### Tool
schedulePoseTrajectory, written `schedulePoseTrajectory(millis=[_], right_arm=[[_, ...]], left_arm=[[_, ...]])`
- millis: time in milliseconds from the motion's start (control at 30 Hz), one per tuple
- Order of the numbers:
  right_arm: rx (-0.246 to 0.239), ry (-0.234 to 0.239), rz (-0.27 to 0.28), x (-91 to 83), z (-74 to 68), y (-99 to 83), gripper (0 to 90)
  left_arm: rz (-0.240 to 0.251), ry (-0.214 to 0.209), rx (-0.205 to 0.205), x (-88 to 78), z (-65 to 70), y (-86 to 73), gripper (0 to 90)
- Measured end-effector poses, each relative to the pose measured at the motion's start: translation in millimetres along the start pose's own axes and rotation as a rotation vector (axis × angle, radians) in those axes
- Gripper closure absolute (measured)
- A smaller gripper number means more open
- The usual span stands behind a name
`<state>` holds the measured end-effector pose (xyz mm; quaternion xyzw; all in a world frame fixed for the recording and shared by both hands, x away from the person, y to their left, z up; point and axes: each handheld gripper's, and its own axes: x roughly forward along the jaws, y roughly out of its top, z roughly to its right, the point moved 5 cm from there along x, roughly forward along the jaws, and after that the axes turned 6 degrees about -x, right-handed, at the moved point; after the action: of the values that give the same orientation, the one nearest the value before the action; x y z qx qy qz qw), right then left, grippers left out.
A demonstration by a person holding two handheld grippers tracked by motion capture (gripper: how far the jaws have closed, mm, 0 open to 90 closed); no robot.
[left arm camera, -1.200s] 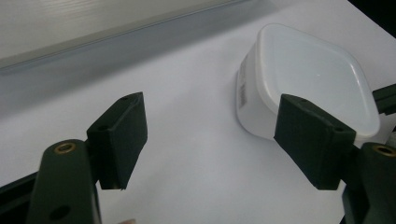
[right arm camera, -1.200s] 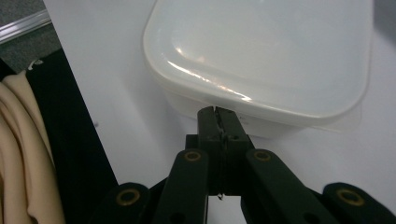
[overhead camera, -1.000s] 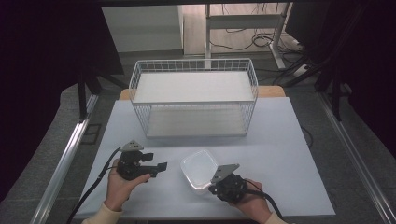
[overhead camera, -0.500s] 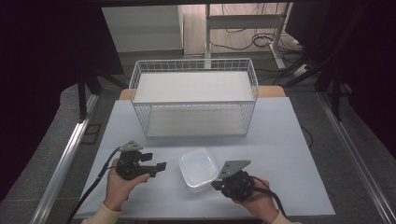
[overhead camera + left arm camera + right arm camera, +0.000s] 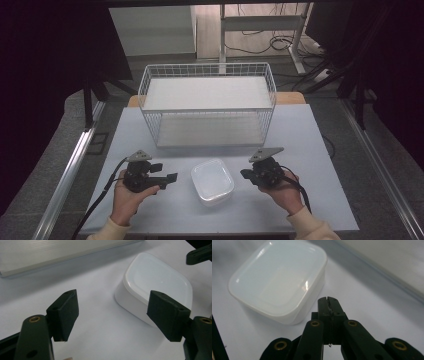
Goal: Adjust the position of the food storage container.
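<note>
Both grippers flank the white container (image 5: 212, 182): left gripper (image 5: 169, 178) jaws open, right gripper (image 5: 245, 174) jaws closed empty.

A white wire basket (image 5: 207, 107) stands at the far middle of the pale surface (image 5: 320, 150), its long side facing the near edge. Beyond the surface, cables (image 5: 280, 42) lie on the floor beside a metal frame leg (image 5: 222, 30).
</note>
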<state>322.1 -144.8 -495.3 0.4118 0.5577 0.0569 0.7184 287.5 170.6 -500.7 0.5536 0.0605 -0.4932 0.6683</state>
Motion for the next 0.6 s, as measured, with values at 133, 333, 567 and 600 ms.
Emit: schedulePoseTrajectory(millis=[133, 333, 567, 600], right_arm=[[-0.006, 0.013, -0.029, 9.2, -3.6, -6.8, 89.9], [-0.018, 0.027, -0.055, 18.4, -9.5, -11.8, 89.8], [-0.042, 0.046, -0.063, 26.7, -19.2, -12.5, 89.8], [-0.043, 0.043, -0.066, 26.9, -20.2, -12.6, 89.9]], left_arm=[[-0.007, -0.002, 0.002, 1.6, -0.1, -0.7, 25.0], [-0.011, -0.005, 0.005, 2.3, 0.5, -1.3, 25.0], [-0.011, -0.001, 0.006, 1.9, -0.6, -1.2, 24.9], [-0.012, -0.002, 0.006, 2.1, -0.7, -1.3, 24.9]])
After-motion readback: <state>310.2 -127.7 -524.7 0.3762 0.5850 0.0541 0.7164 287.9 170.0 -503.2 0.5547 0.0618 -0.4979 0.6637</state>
